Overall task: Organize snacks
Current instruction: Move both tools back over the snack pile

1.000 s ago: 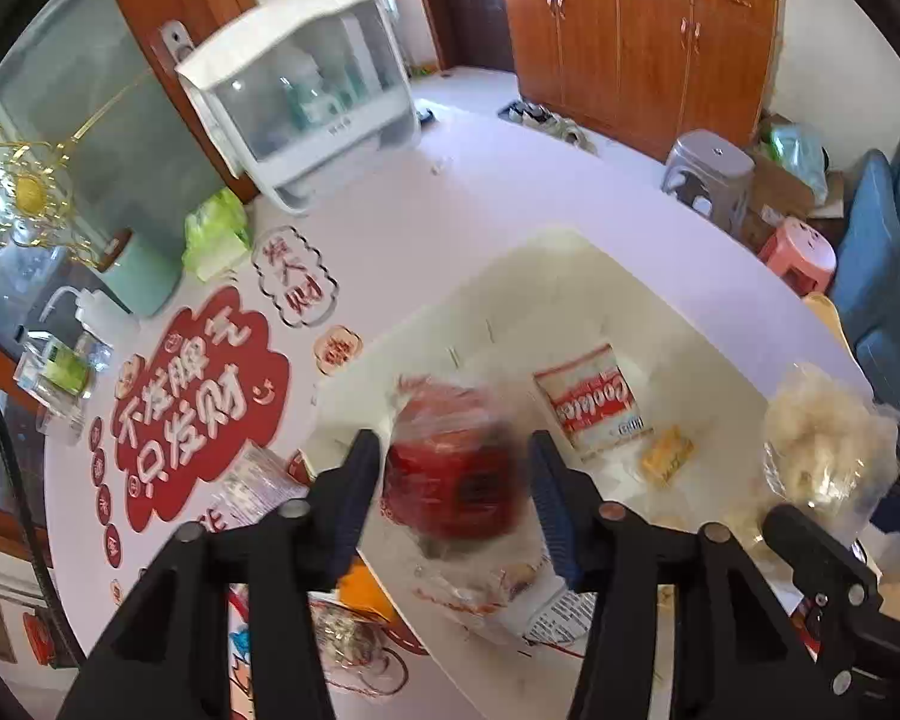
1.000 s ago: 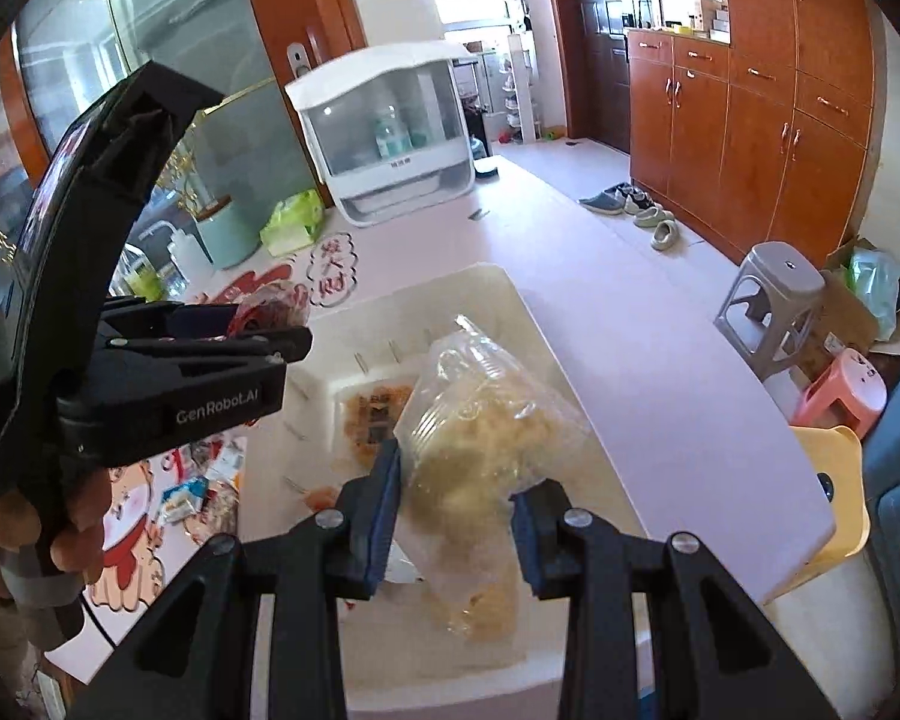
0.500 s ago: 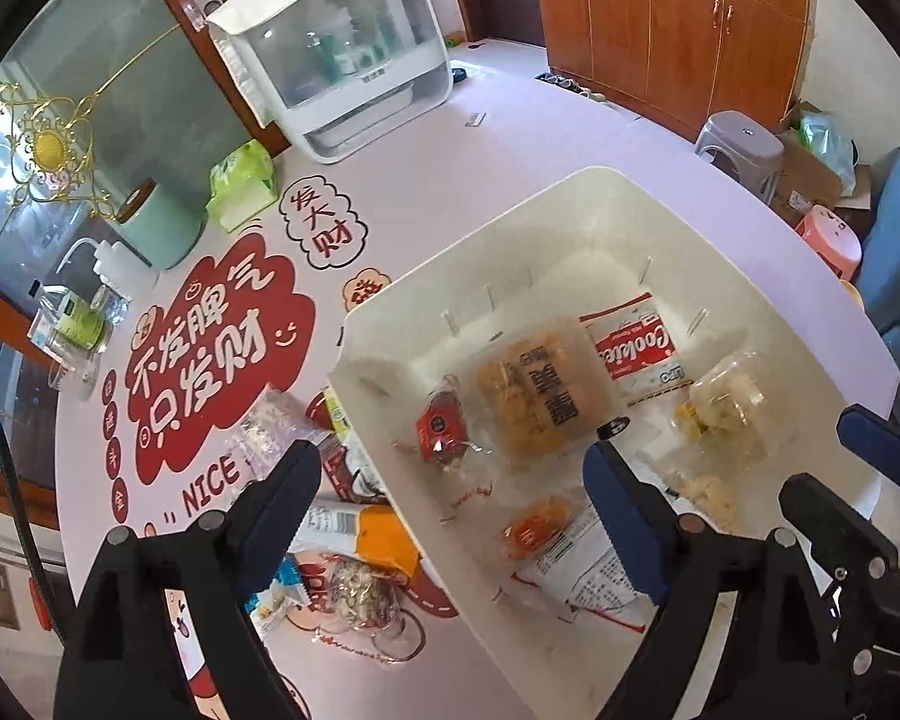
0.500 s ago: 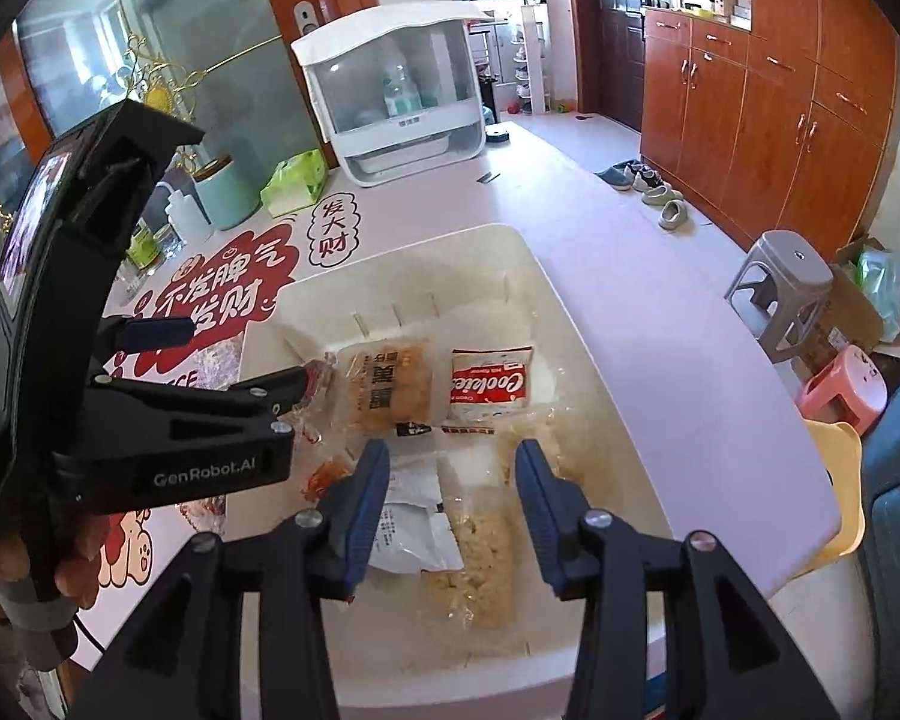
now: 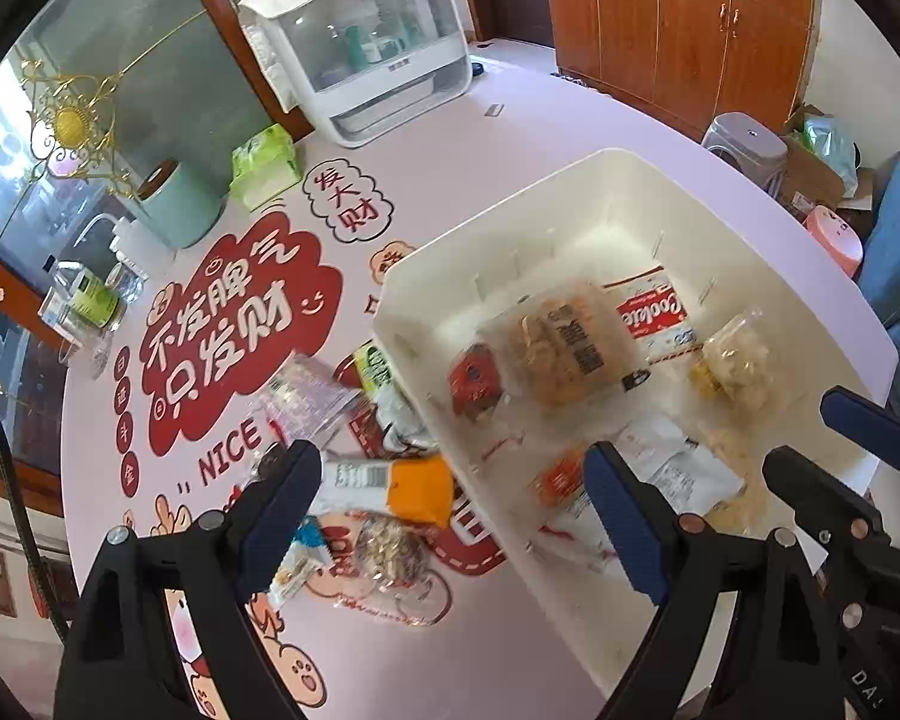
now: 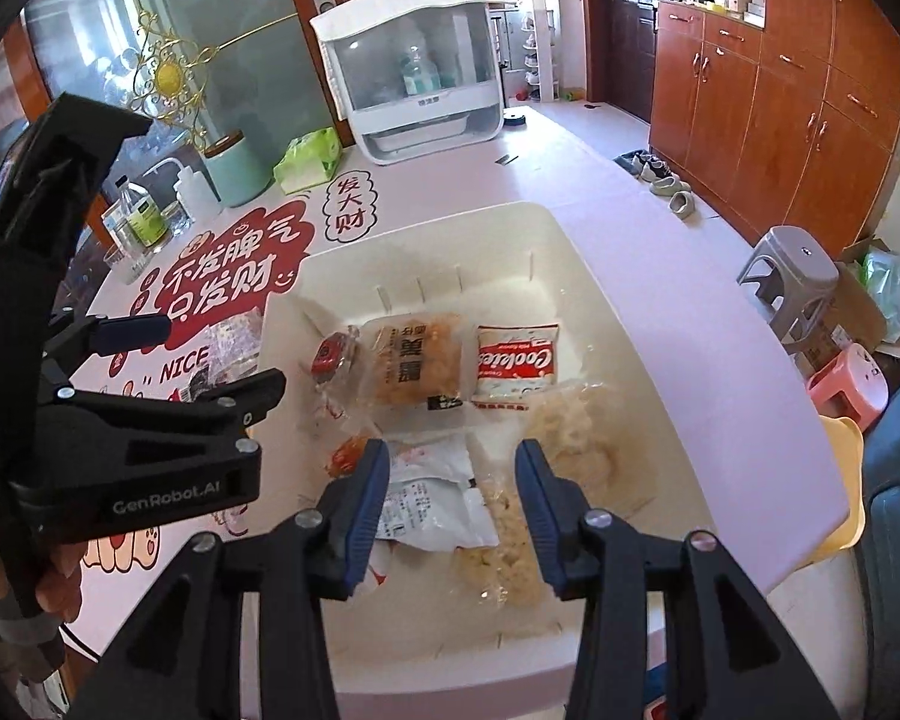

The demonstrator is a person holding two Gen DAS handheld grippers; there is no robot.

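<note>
Between the jaws of the left gripper (image 5: 453,501) nothing is held: they stand wide apart, having just been opening, and hang over the near-left wall of the white bin (image 5: 498,222) and the loose snacks beside it. Under that gap, on the counter (image 5: 540,126), lie an orange-ended packet (image 5: 390,483), a clear bag of nuts (image 5: 390,546) and a clear crinkled wrapper (image 5: 309,390), all outside the bin and close against its wall.

The right gripper (image 6: 450,492) also has its jaws apart and empty, though less wide; they too have just been opening. Below them, on the bin floor, rest a white printed sachet (image 6: 432,495) and a clear bag of pale puffed pieces (image 6: 570,450), neither touched by the pads. Farther in lie a clear pack of brown biscuits (image 6: 417,363), a red-and-white Cookies packet (image 6: 516,363) just right of it, a small red snack (image 6: 330,354) on its left, and a small orange packet (image 6: 348,456) near the left jaw.

Beyond the bin the counter carries a red cartoon mat (image 5: 234,324), a green tissue pack (image 5: 267,165), a mint-green canister (image 5: 177,207) and a white cabinet with a clear door (image 6: 417,75). A hand (image 6: 54,570) grips the left tool's handle at the edge of the right wrist view.
</note>
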